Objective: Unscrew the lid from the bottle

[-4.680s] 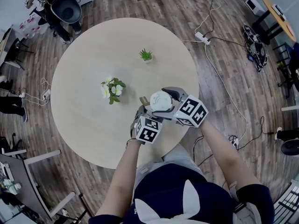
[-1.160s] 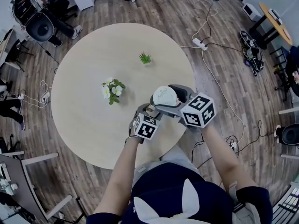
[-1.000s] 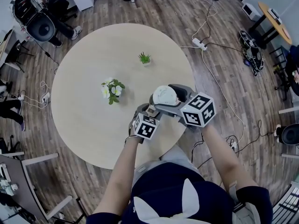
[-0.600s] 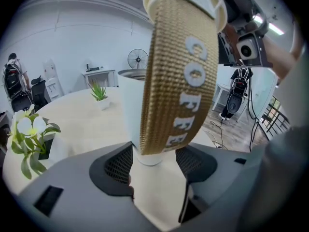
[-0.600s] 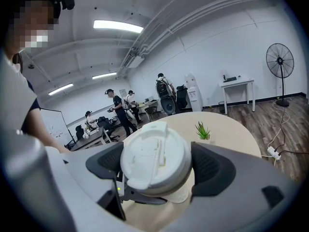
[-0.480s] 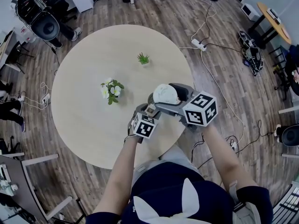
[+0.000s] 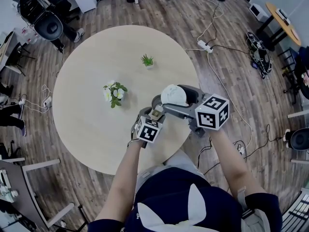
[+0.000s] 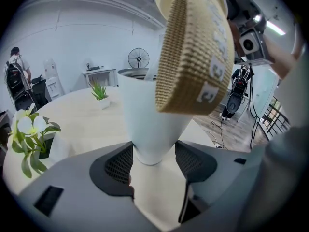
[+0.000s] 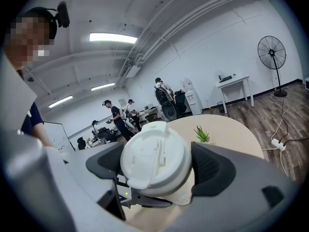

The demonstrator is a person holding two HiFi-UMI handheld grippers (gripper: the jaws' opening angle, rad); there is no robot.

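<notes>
My left gripper (image 8: 153,154) is shut low on the white tapered bottle (image 8: 145,115), its pads pressing both sides near the base. The bottle's open rim shows at the top. Above it, tilted and clear of the rim, hangs the lid (image 8: 193,52) with its tan ribbed band. My right gripper (image 9: 157,166) is shut on that lid (image 9: 155,158), whose white top faces the camera. In the head view the lid (image 7: 173,94) sits in my right gripper (image 7: 169,103), just above my left gripper (image 7: 153,114), over the table's near right edge. There the bottle is hidden beneath it.
On the round wooden table (image 7: 91,129) stand a pot of white flowers (image 7: 114,92) and a small green plant (image 7: 147,60), both beyond the grippers. Cables and a power strip (image 7: 205,46) lie on the floor at the right. People stand far back in the room.
My right gripper has risen and shifted slightly right with the lid, rolling a little. The left gripper and the bottle have stayed put.
</notes>
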